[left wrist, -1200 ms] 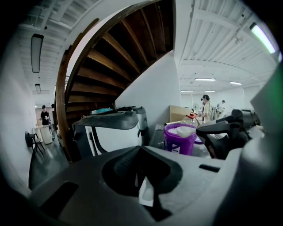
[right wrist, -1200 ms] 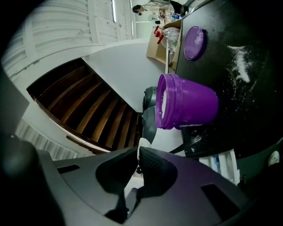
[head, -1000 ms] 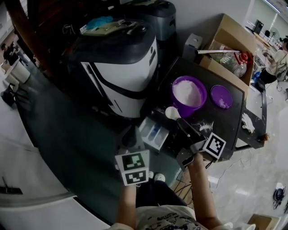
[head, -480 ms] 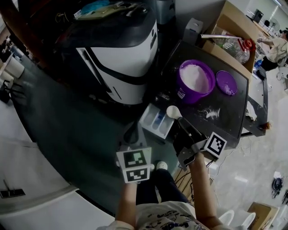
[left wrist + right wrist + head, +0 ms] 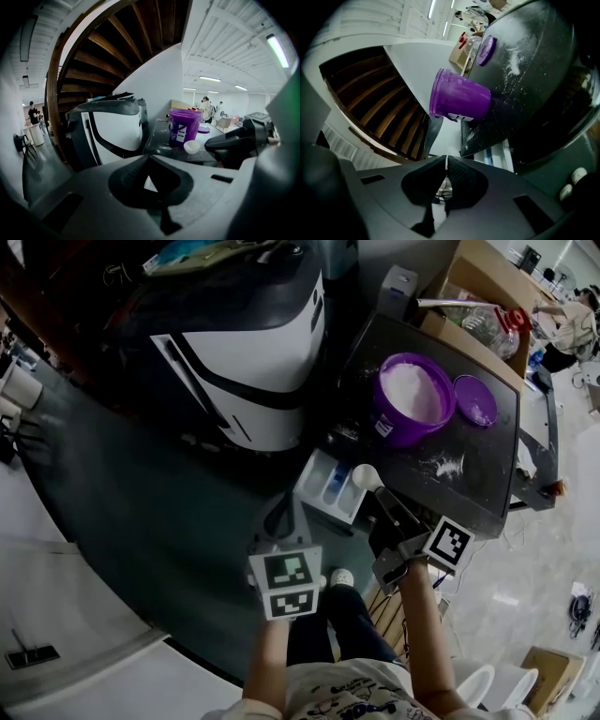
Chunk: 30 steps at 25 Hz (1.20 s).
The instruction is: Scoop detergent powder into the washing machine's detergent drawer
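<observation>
The white-and-black washing machine [image 5: 248, 362] stands at the upper left, with its detergent drawer [image 5: 323, 486] pulled out. Over the drawer's right edge hangs a white scoop [image 5: 364, 476], its dark handle held by my right gripper [image 5: 384, 503], which is shut on it. I cannot tell whether the scoop holds powder. A purple bucket [image 5: 412, 395] full of white powder stands on the black table [image 5: 487, 493], with its purple lid [image 5: 476, 401] beside it. My left gripper [image 5: 279, 514] hovers shut and empty just left of the drawer. The left gripper view shows the scoop [image 5: 192, 146] and the bucket [image 5: 183, 126].
Spilled powder [image 5: 448, 465] lies on the table near its front edge. A cardboard box [image 5: 473, 292] with a plastic bottle stands behind the table. A person [image 5: 572, 320] is at the far right. The operator's shoe [image 5: 342, 577] is below the drawer.
My right gripper has carried the scoop from beside the bucket, off the table, to above the drawer. The left gripper has stayed near the drawer.
</observation>
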Each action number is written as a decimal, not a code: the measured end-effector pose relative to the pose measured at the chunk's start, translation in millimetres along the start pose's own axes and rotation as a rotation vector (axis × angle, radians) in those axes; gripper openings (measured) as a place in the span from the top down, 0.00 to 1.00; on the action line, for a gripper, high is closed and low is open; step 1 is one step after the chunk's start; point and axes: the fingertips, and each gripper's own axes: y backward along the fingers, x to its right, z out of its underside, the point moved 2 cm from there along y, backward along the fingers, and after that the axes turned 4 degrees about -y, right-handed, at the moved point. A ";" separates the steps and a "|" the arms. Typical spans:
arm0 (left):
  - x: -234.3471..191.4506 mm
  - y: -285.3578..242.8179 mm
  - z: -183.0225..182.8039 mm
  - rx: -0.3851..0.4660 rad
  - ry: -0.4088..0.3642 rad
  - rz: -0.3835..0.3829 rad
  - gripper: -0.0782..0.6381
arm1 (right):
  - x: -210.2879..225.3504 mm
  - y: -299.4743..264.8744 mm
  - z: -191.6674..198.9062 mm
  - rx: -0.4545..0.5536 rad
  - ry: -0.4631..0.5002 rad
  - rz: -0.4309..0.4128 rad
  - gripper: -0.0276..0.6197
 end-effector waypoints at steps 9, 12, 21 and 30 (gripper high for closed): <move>5.5 -12.3 9.5 -0.011 -0.010 0.041 0.89 | 19.1 -4.3 5.6 -0.027 0.241 0.175 0.93; 6.4 -15.7 13.2 -0.016 -0.009 0.047 0.89 | 23.4 -7.3 5.3 -0.043 0.336 0.208 0.93; 0.2 -21.2 22.2 -0.030 0.006 0.045 0.89 | 36.3 -17.8 10.8 -0.121 0.652 0.335 0.93; -7.4 -22.5 31.7 -0.041 0.020 0.035 0.89 | 43.3 -33.0 23.7 -0.210 1.086 0.466 0.93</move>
